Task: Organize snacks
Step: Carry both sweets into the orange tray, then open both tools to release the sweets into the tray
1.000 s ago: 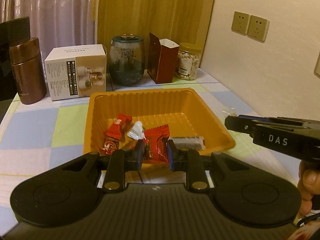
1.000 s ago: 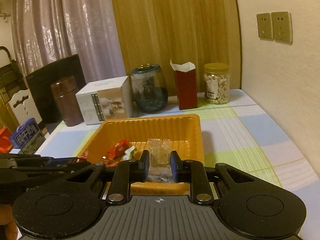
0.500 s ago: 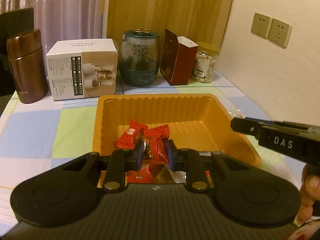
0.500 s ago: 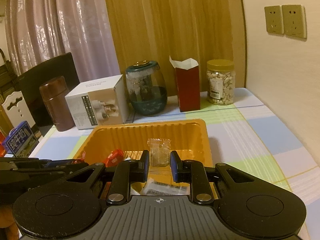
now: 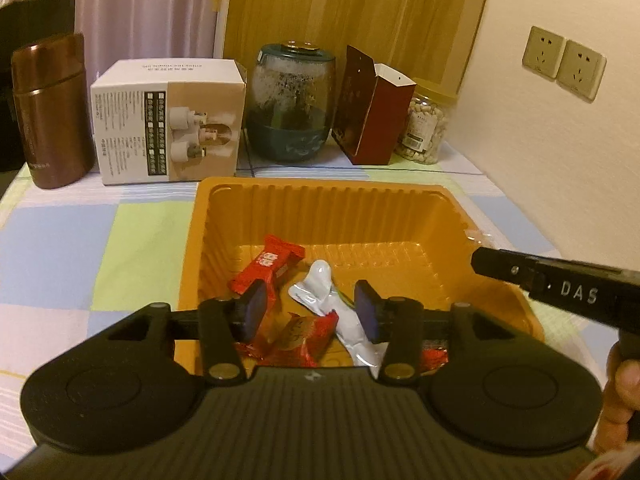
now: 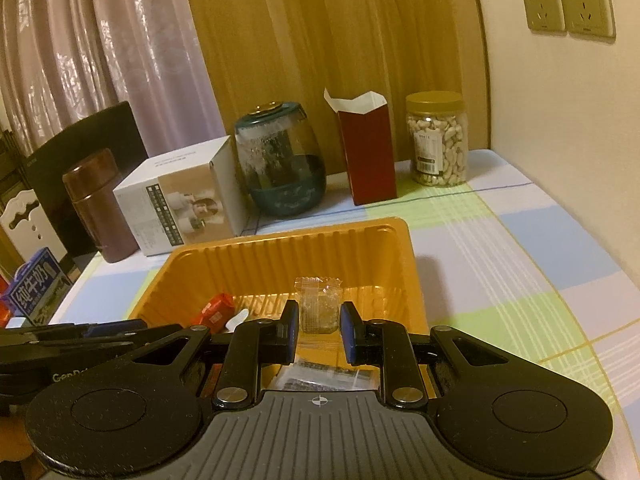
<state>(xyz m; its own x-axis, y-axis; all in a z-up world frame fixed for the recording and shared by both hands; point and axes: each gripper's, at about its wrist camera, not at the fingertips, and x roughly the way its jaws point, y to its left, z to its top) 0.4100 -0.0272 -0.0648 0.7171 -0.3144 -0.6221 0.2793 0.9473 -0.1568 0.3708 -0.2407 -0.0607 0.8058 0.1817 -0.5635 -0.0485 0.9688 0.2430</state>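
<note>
An orange tray (image 5: 320, 186) sits on the checked tablecloth and holds a red bar (image 5: 269, 263), a white packet (image 5: 320, 286) and other wrappers. My left gripper (image 5: 311, 312) hovers over the tray's near end. Its jaws are opening, and a red snack packet (image 5: 306, 338) lies loose below them, free of the pads. In the right wrist view, my right gripper (image 6: 319, 324) is shut on a clear snack packet (image 6: 318, 304) above the same tray (image 6: 280, 236). The right gripper (image 5: 560, 288) also juts in from the right edge of the left wrist view.
Along the table's back stand a brown flask (image 5: 50, 116), a white box (image 5: 168, 124), a glass jar (image 5: 290, 104), a dark red carton (image 5: 368, 116) and a jar of nuts (image 5: 424, 128). The wall with sockets (image 5: 564, 64) bounds the right side. A blue milk carton (image 6: 36, 284) stands at the left.
Both grippers moved forward and lower over the tray. The left jaws went from shut on the red packet to apart, and the packet dropped into the tray.
</note>
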